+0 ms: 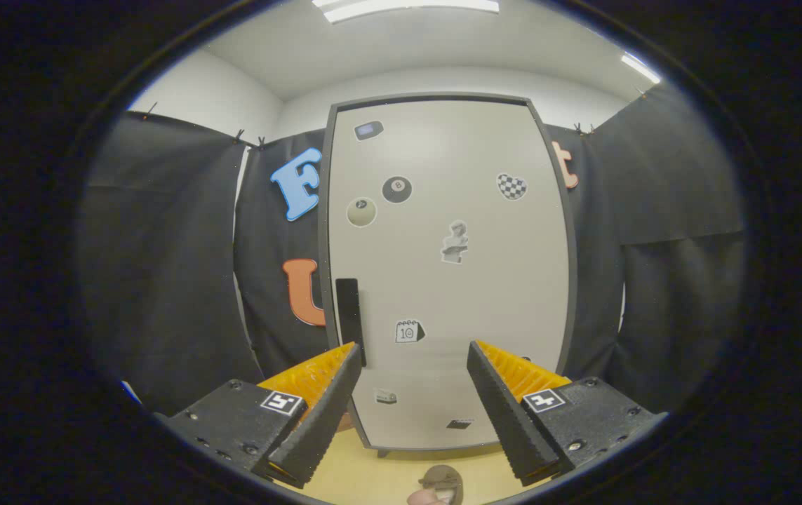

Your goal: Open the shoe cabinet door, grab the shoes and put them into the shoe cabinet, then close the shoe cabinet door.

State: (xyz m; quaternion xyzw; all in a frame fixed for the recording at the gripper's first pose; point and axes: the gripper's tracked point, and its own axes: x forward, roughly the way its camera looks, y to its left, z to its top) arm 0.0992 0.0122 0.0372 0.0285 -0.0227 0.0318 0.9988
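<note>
Pale grey and shut tight, the shoe cabinet door [446, 273] stands square ahead of the gripper [415, 354], whose 2 fingers are spread wide with nothing between them. Watch the dark handle [349, 319]: it runs upright near the door's left edge, just above the left fingertip, so the pull looks like it starts with a slide left. Down on the wooden floor [372, 477], near the cabinet's front edge, a brownish shoe [443, 478] waits beneath the fingers.
</note>
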